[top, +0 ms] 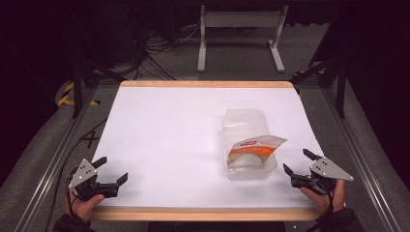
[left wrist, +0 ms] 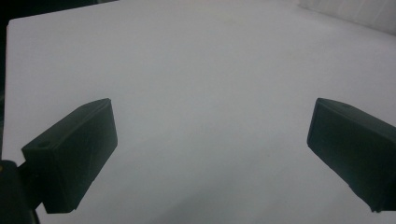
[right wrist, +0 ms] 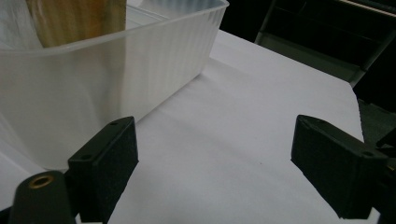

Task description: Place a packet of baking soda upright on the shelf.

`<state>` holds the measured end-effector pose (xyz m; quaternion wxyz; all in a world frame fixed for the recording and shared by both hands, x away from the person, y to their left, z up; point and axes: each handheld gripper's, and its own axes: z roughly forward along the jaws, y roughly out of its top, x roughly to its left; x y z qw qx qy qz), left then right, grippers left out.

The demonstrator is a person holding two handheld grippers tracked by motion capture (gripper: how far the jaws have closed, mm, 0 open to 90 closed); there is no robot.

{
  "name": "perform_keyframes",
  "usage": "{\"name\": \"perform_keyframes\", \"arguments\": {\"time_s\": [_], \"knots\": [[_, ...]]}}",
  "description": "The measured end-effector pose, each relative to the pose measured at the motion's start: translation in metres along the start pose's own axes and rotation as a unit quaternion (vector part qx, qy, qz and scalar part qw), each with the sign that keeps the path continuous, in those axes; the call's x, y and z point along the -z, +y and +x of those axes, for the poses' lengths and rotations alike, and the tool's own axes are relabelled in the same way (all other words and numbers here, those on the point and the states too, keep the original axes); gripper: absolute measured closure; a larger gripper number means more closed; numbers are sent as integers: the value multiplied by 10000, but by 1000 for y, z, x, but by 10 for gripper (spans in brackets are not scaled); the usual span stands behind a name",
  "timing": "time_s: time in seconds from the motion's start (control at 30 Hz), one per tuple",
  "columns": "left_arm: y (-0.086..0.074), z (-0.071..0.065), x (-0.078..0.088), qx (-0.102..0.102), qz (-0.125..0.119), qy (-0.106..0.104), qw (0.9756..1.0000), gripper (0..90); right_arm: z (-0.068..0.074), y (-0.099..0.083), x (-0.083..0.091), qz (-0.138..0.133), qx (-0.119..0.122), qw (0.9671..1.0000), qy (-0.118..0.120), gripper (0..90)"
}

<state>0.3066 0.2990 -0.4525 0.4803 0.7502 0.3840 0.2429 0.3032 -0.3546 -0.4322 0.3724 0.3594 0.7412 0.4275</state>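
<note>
A clear plastic tub [top: 246, 142] lies on the white table [top: 169, 140], right of centre. A white packet with an orange and red label [top: 255, 149] leans inside its near end. My left gripper [top: 111, 170] rests at the front left corner, open, with nothing between its jaws. My right gripper [top: 300, 161] sits at the front right, open and empty, a short way right of the tub. In the right gripper view the tub's ribbed wall [right wrist: 107, 79] stands just left of the gripper [right wrist: 215, 158]. In the left gripper view the gripper [left wrist: 210, 140] faces bare table.
The table has a wooden edge [top: 203, 213] along the front. Metal rails [top: 53, 159] run down both sides. A grey stand [top: 239, 34] and loose cables [top: 154, 53] lie on the floor beyond the far edge.
</note>
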Motion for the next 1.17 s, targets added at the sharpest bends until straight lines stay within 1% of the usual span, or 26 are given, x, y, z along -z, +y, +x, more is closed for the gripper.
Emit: {"name": "perform_keyframes", "arguments": {"time_s": [0.03, 0.13, 0.23, 0.27, 0.33, 0.4, 0.6, 0.67, 0.73, 0.77, 0.83, 0.87, 0.97, 1.17], "knots": [[0, 0, 0, -23, -11, -2, 10000, 25, 0, 0, 0, -16, -3, 10000, 4, 153], [0, 0, -2, 50, 5, -3, 10000, 25, -1, -1, -1, -24, -16, 10000, 21, 154], [0, -1, -3, 50, 12, -14, 10000, 26, -2, -2, -1, -25, -38, 10000, 26, 153], [0, -1, -3, 52, 27, 15, 10000, 27, -2, -2, -1, -29, -47, 10000, 28, 153], [1, -2, -3, 69, -31, -32, 10000, 28, -1, -2, -1, -24, -30, 10000, 31, 153], [2, -2, -3, 15, -26, -17, 10000, 28, -1, -1, -2, -19, -31, 10000, 40, 153], [2, -3, -5, 43, 4, -27, 10000, 28, -1, -2, -2, -2, -42, 10000, 39, 151], [3, -4, -6, 18, 15, -16, 10000, 28, -3, -3, -3, 5, -98, 9999, 42, 150], [3, -5, -6, 38, -8, -31, 10000, 28, -3, -3, -2, 7, -108, 9999, 45, 150], [3, -5, -6, -1, 13, -20, 10000, 28, -3, -3, -2, 5, -106, 9999, 42, 150], [4, -5, -7, -9, 7, -13, 10000, 28, -3, -3, -1, -9, -98, 9999, 35, 150], [4, -6, -8, 37, 0, -20, 10000, 28, -3, -3, 0, -13, -97, 9999, 35, 149], [5, -6, -10, -20, 32, -39, 10000, 28, -3, -4, 1, -21, -101, 9999, 17, 150], [6, -7, -12, -24, 67, -51, 10000, 28, -4, -4, 2, -11, -123, 9999, 16, 150]]}}
